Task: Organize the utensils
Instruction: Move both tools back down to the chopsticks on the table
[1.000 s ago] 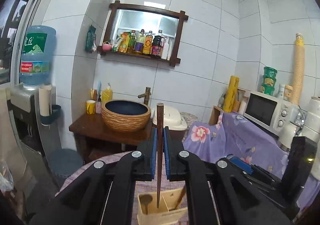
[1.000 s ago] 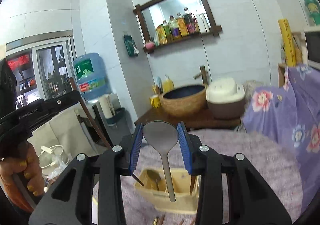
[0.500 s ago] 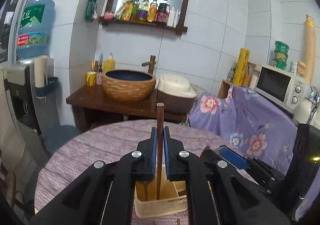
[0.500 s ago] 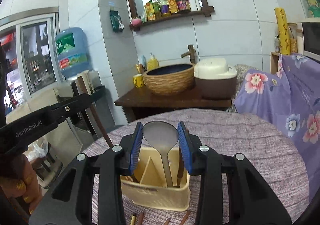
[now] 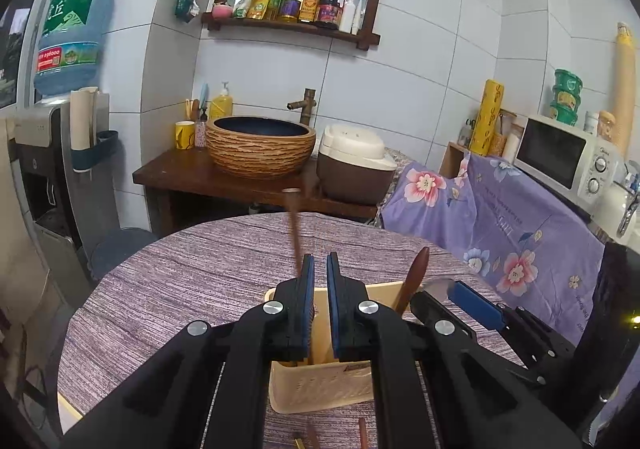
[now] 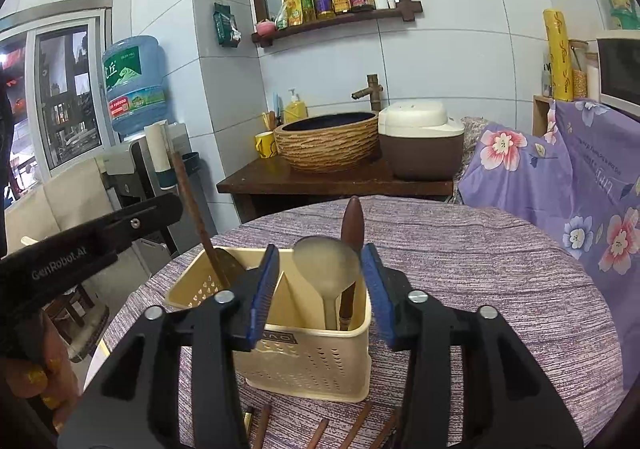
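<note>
Right claw: my right gripper (image 6: pixel 320 254) is opening its jaws. The grey metal spoon (image 6: pixel 325 269) stands between the blue pads, which no longer press on it.
Spoon: bowl up, handle down in the right compartment of the beige perforated plastic holder (image 6: pixel 312 365), so I judge it is being let go to stand there.
Neighbour: a dark brown wooden spoon (image 6: pixel 352 223) leans in that same compartment, touching or just beside the metal one.
Left claw: my left gripper (image 5: pixel 318 263) has its jaws nearly together, above the holder's left side.
Chopstick: the long brown wooden chopstick (image 6: pixel 196 209) slants into the holder's left compartment. It is blurred, so I cannot tell whether the pads pinch it.
Remaining: several brown chopsticks (image 6: pixel 320 429) lie on the purple cloth in front of the holder, not yet sorted.
</note>
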